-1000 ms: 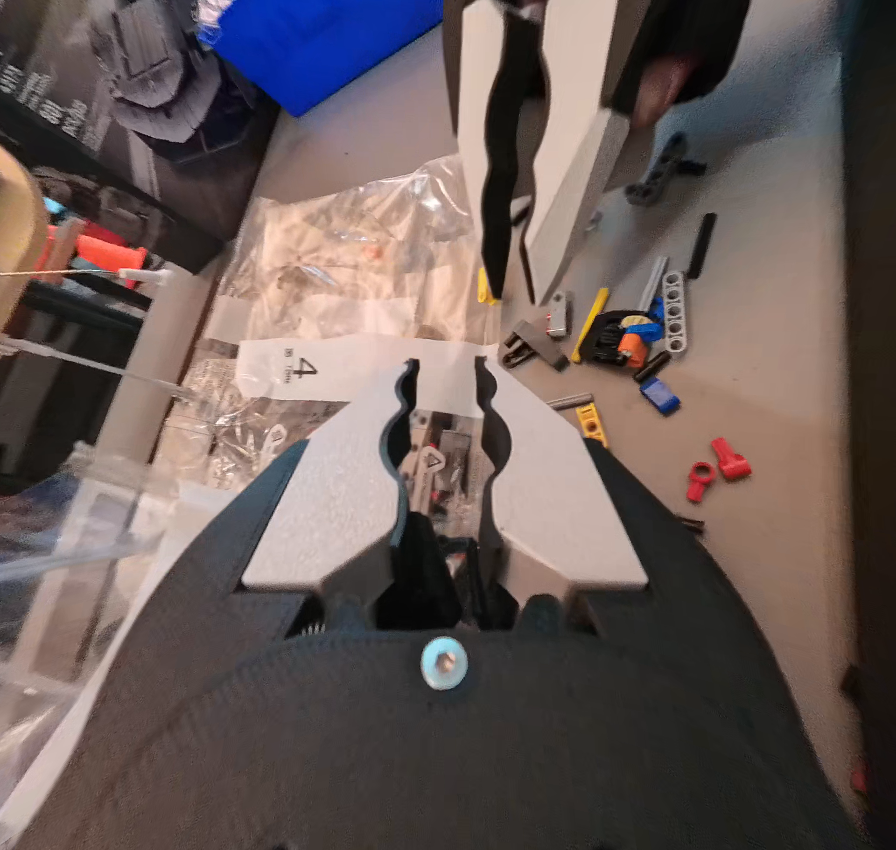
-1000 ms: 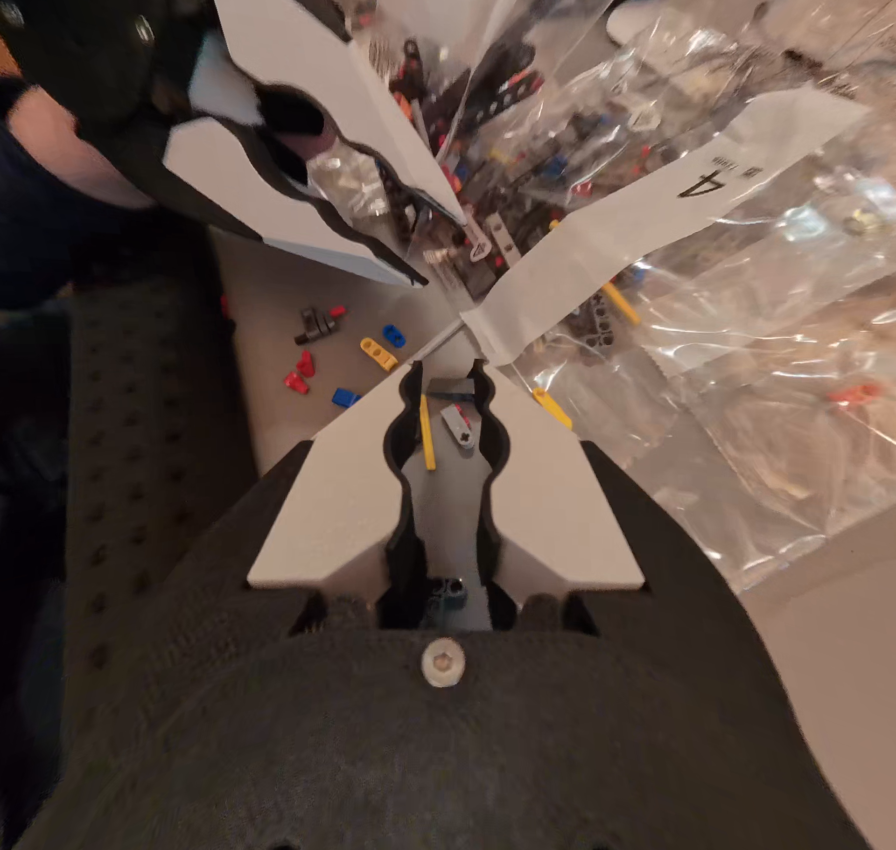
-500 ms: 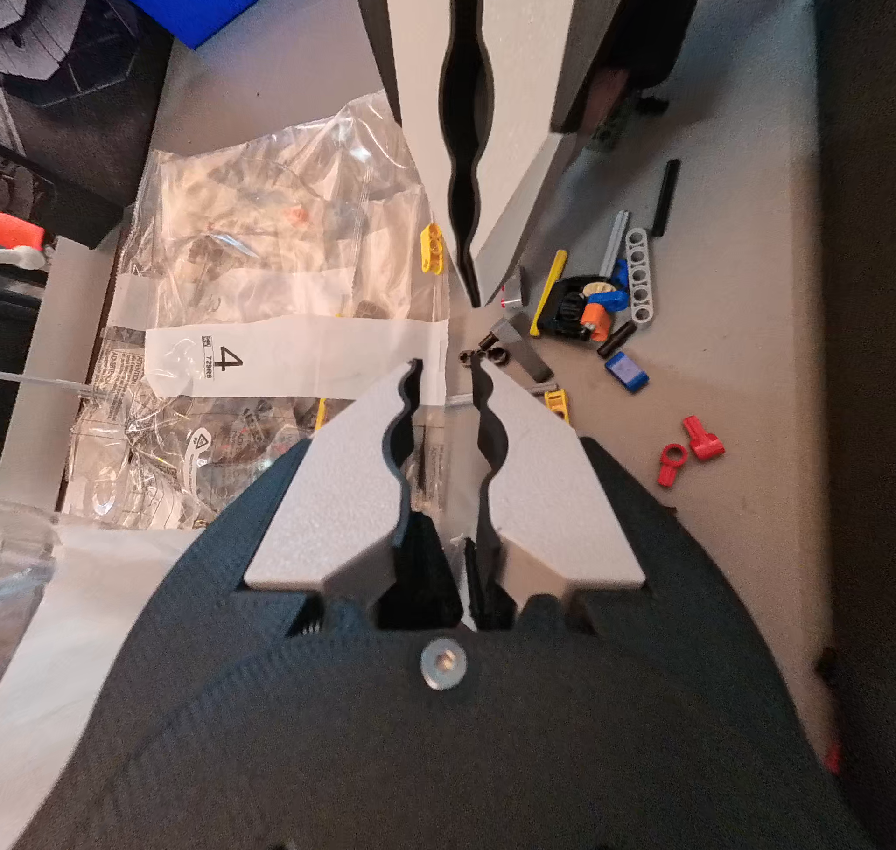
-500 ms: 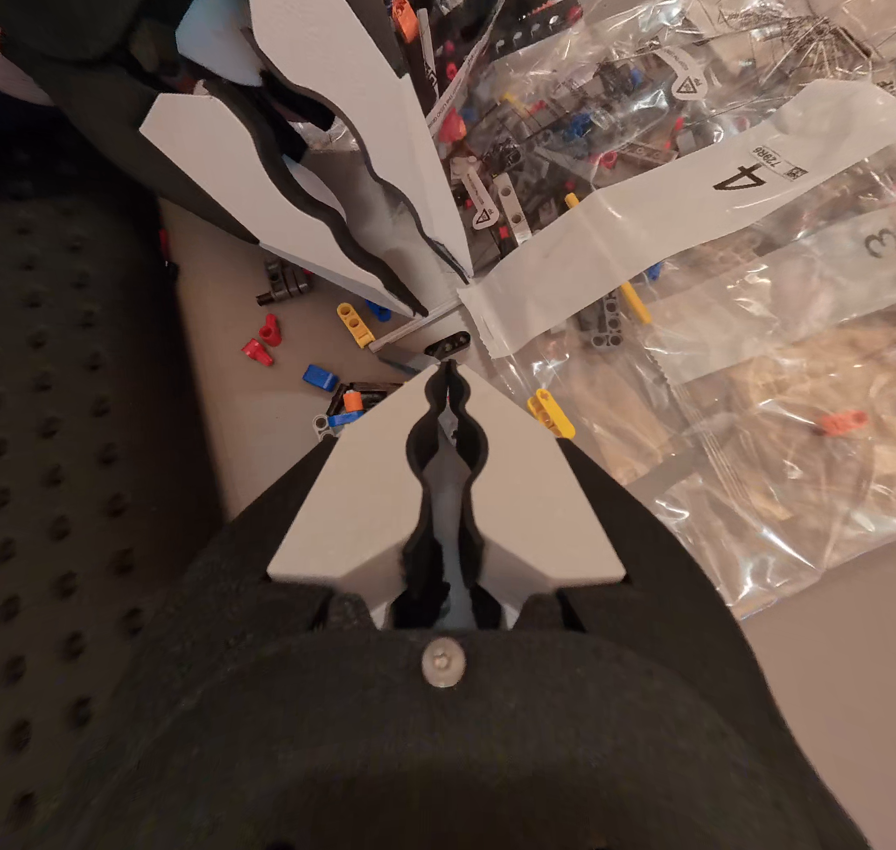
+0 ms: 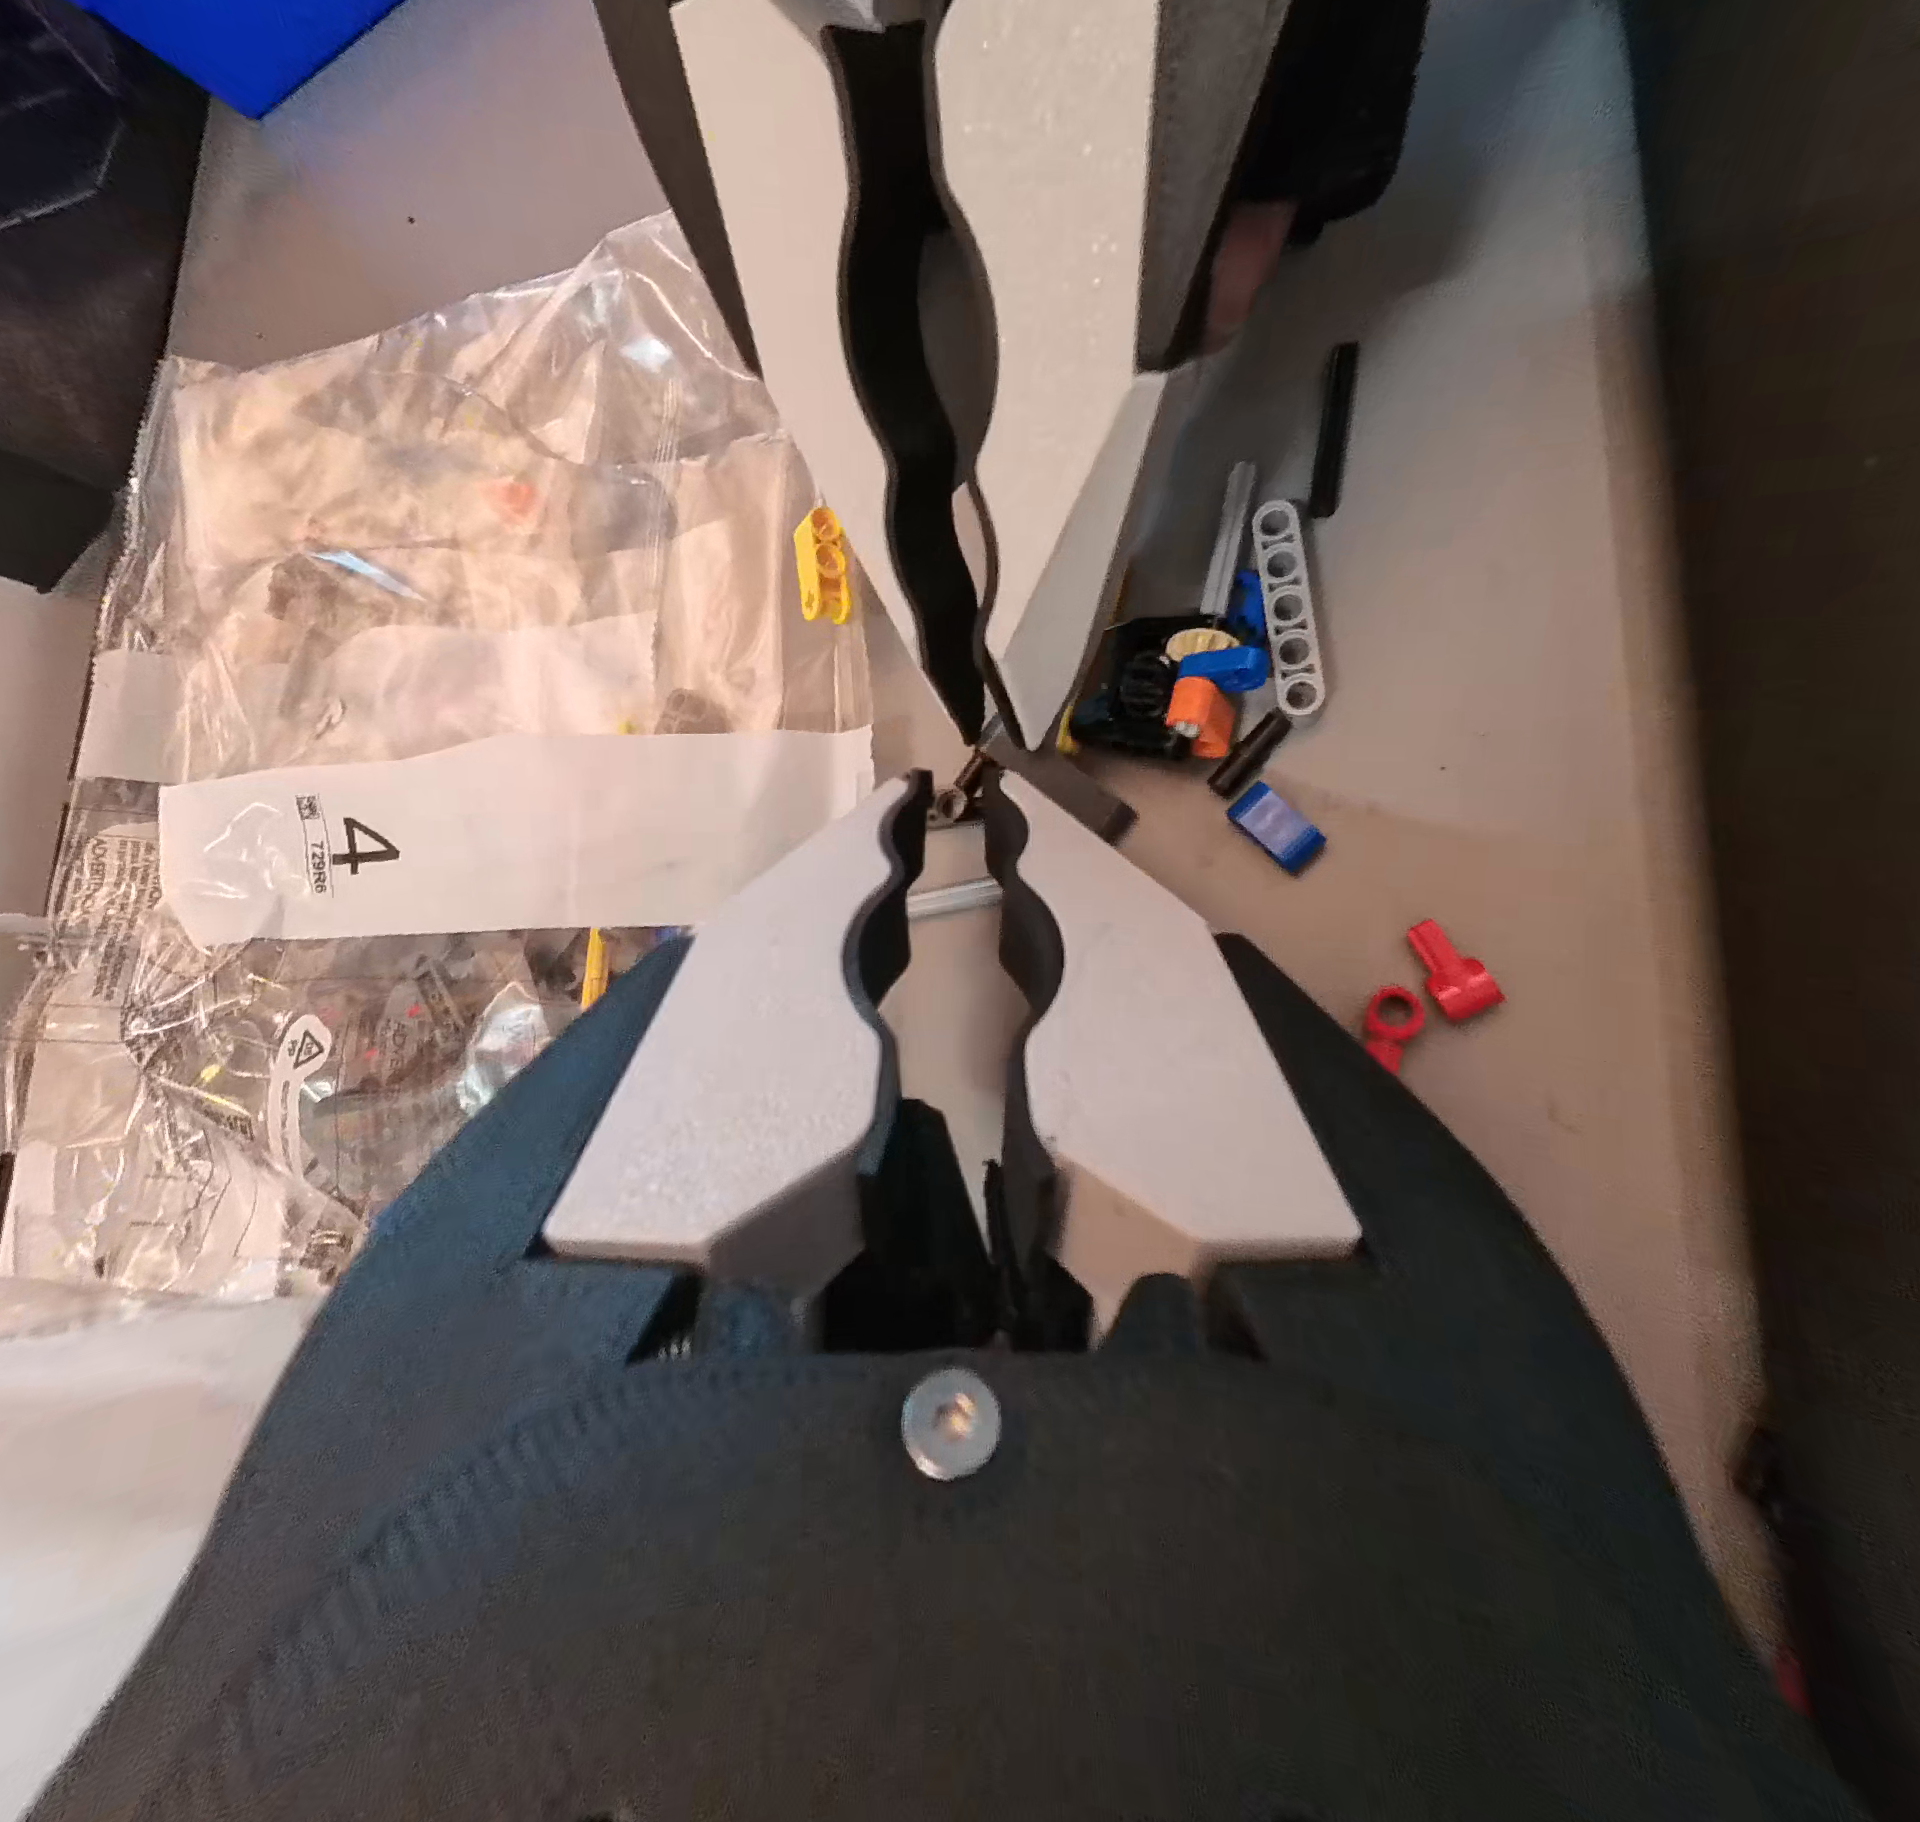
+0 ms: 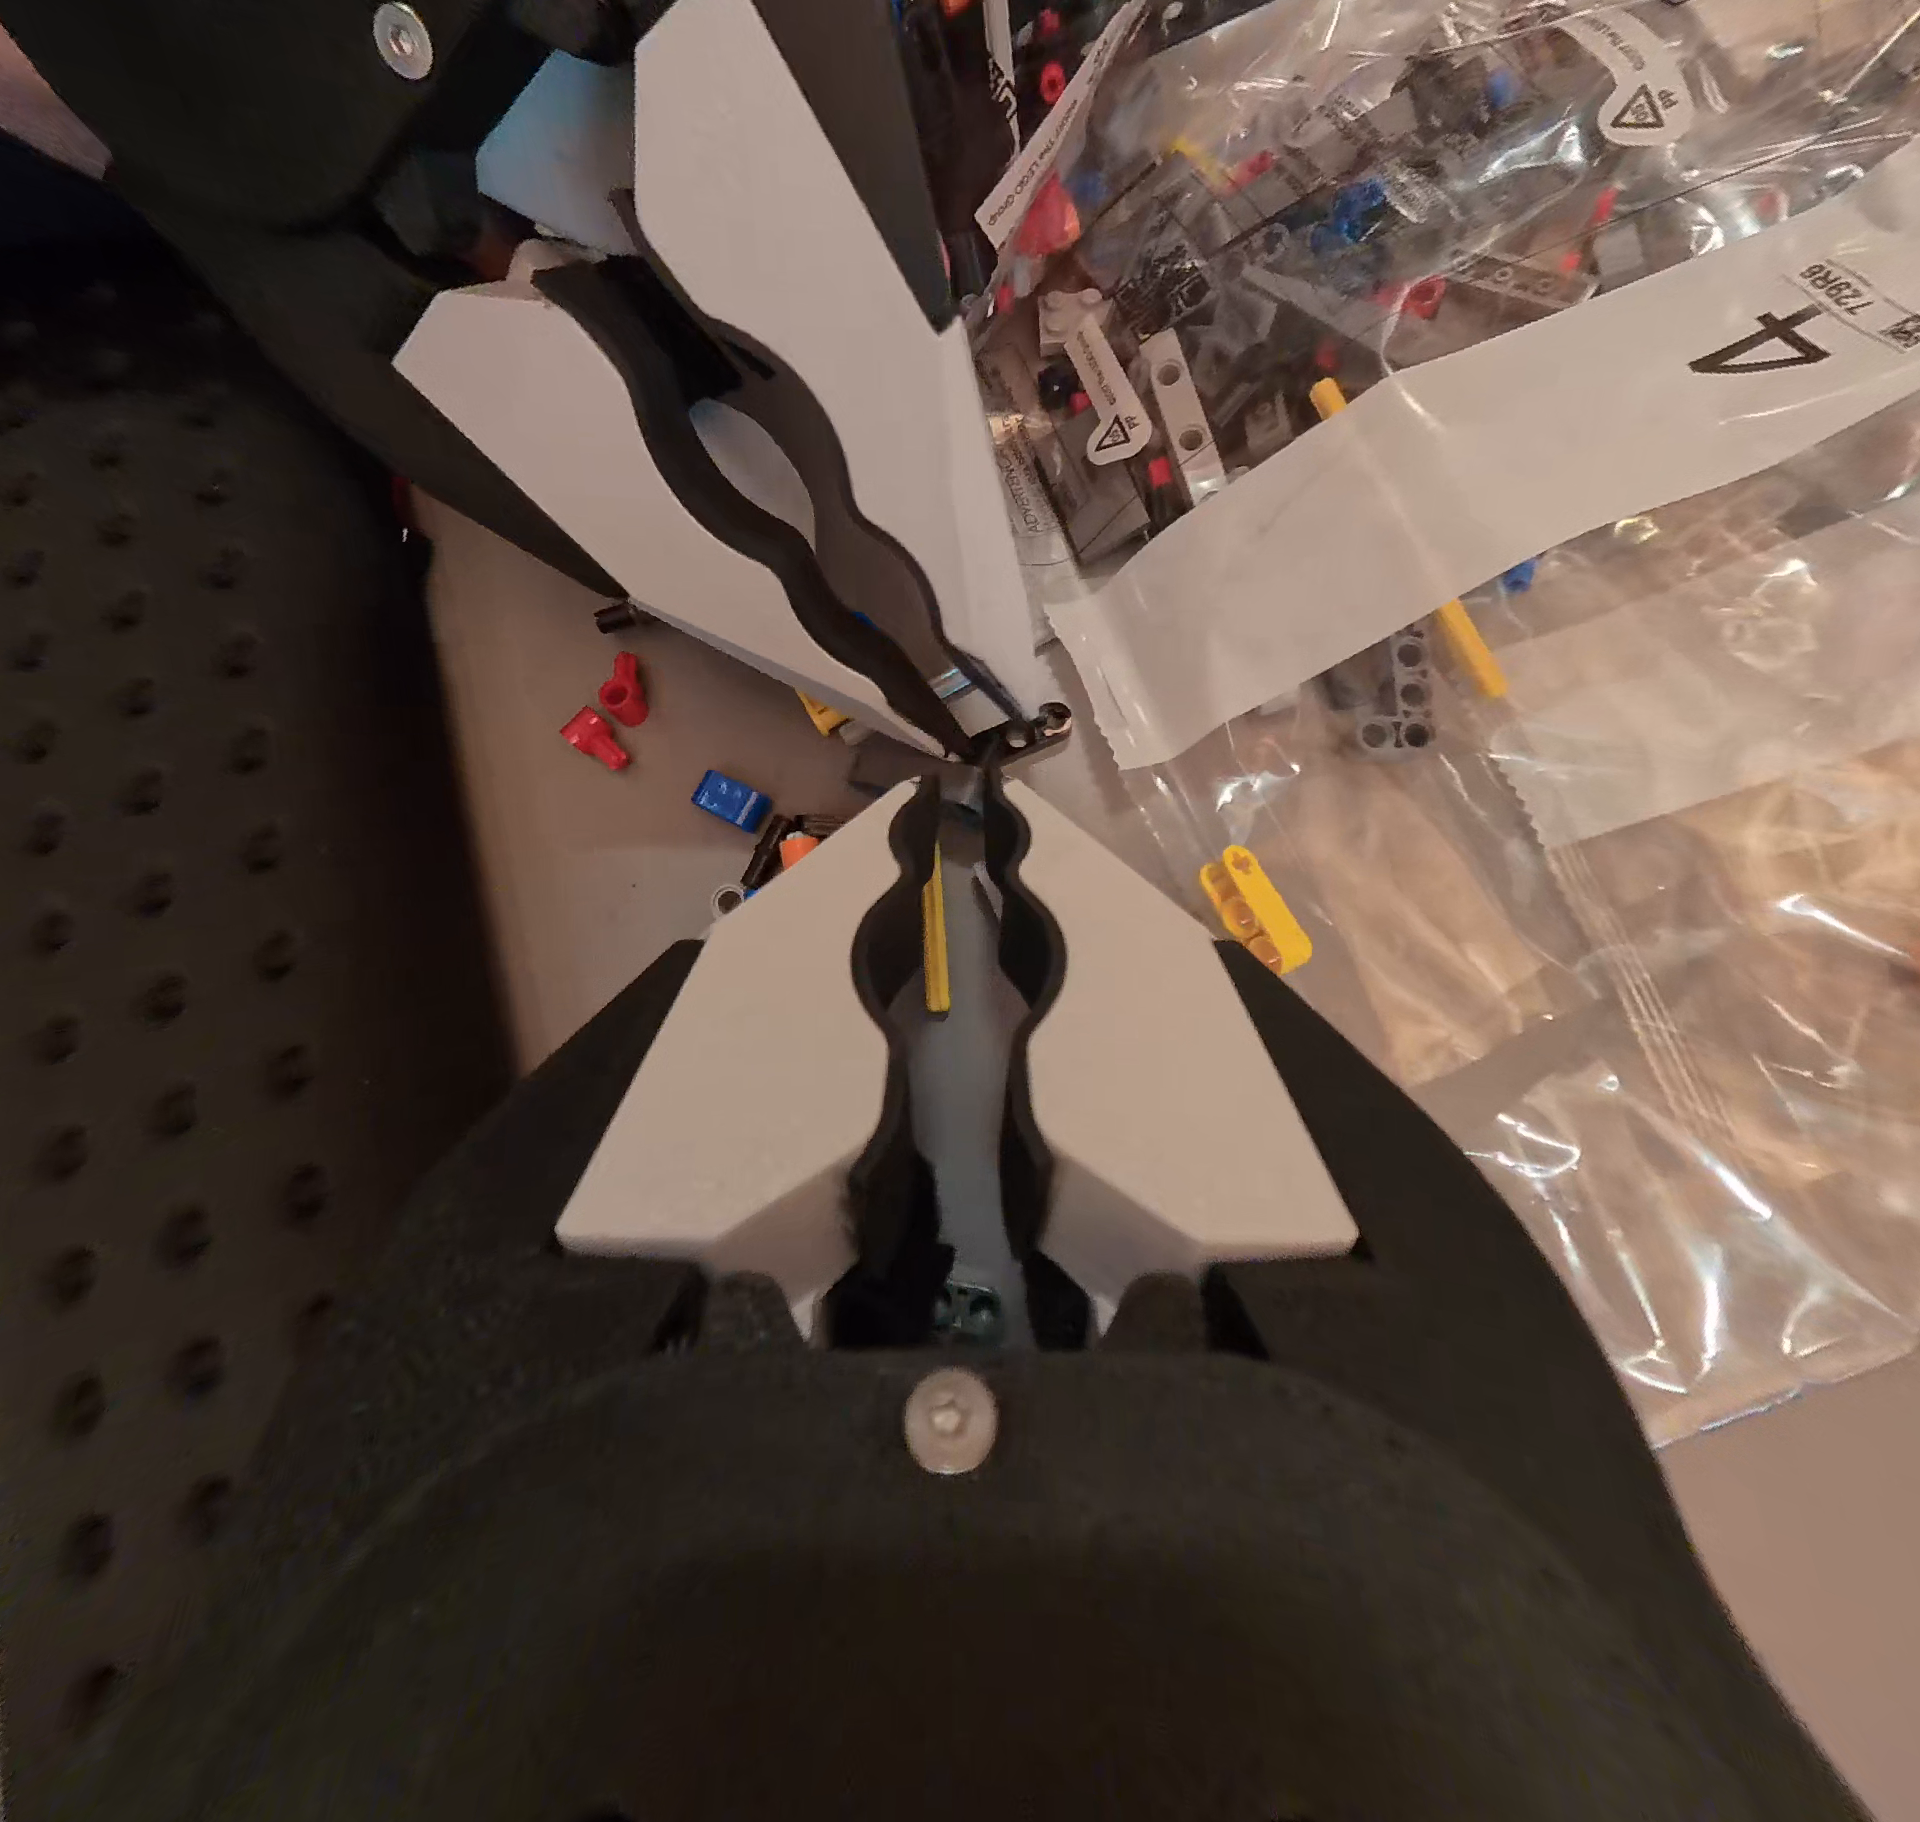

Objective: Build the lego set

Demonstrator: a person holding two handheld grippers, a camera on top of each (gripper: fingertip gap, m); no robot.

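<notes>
Nearest the camera, the left gripper [image 5: 951, 798] is reaching forward low over a pale table [image 5: 1455, 733]. Its fingers are pinching in on a small black connector [image 6: 1036, 723], which is sticking out sideways from the tips. The right gripper [image 6: 961, 801] is coming in from the opposite side, so the two sets of tips are almost touching, nose to nose. Its fingers are standing only narrowly apart with something small and grey between them. Whether they are actually gripping it cannot be told.

Just beyond, loose pieces are lying on the table: a yellow axle [image 6: 935, 931], a blue tile [image 5: 1276, 827], two red connectors [image 5: 1455, 972], a grey holed beam [image 5: 1288, 619], and a small black, orange and blue sub-assembly [image 5: 1174, 681]. Farther off, clear plastic bags [image 5: 416, 629] of unopened parts are spreading across the table, with a yellow piece [image 5: 823, 567] lying on one of them.

The connector is probably very light, rigid and smooth, so it may be prone to twisting or popping out of the pads. Gripping it across its middle, with the ends left free for mating, looks safest.
</notes>
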